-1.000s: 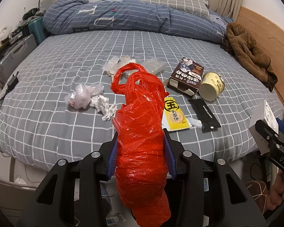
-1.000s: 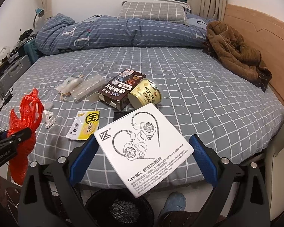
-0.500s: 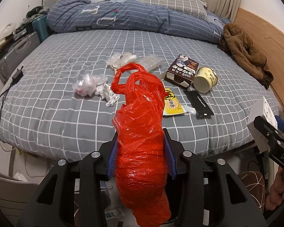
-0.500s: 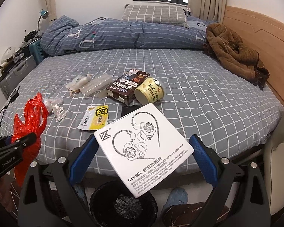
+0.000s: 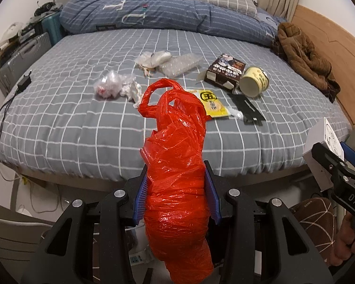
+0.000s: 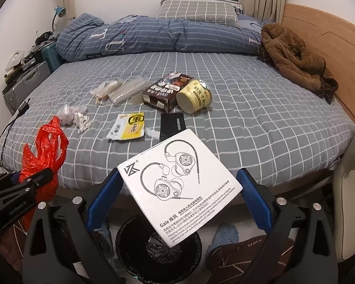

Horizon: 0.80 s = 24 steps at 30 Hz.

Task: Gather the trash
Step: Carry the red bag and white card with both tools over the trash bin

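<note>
White earphone box read "Gale"; left gripper body read "GenRobot.AI"; right gripper showed "DAS"; duvet carried letters "T", "U".

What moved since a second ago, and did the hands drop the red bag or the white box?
Both grippers backed away from the bed; the black bin now shows more fully under the white earphone box. Nothing was dropped: the left gripper still squeezes the red plastic bag, the right gripper still holds the box. The trash on the bed stayed put.
</note>
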{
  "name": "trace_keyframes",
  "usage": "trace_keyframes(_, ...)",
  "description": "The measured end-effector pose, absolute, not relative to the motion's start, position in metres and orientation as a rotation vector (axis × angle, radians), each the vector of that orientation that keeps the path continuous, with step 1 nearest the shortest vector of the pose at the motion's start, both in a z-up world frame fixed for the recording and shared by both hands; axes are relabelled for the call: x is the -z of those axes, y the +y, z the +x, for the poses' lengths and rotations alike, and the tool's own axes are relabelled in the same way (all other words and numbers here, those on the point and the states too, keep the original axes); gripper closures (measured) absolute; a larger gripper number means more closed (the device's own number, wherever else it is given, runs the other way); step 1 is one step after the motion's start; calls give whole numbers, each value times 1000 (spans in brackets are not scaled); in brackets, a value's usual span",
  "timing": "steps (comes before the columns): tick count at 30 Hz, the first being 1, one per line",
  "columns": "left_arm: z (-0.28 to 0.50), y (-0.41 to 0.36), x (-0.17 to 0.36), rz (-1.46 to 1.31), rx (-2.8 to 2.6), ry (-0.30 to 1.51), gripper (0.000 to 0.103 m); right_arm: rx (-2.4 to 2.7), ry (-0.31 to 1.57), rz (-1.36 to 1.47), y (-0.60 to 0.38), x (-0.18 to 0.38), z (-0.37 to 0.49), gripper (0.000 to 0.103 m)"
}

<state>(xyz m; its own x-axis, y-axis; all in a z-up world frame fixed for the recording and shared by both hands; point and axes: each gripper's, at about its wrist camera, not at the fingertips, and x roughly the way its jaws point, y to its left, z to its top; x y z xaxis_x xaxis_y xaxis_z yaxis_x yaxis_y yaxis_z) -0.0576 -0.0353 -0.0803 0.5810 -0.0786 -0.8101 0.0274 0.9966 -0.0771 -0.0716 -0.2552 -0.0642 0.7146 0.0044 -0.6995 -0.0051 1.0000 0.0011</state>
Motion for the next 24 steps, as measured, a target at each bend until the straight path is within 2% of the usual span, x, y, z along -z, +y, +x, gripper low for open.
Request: trace_keyframes(24,-105,-38,149,-61,46,1043,61,-51,945,-34,-232,153,-104,11)
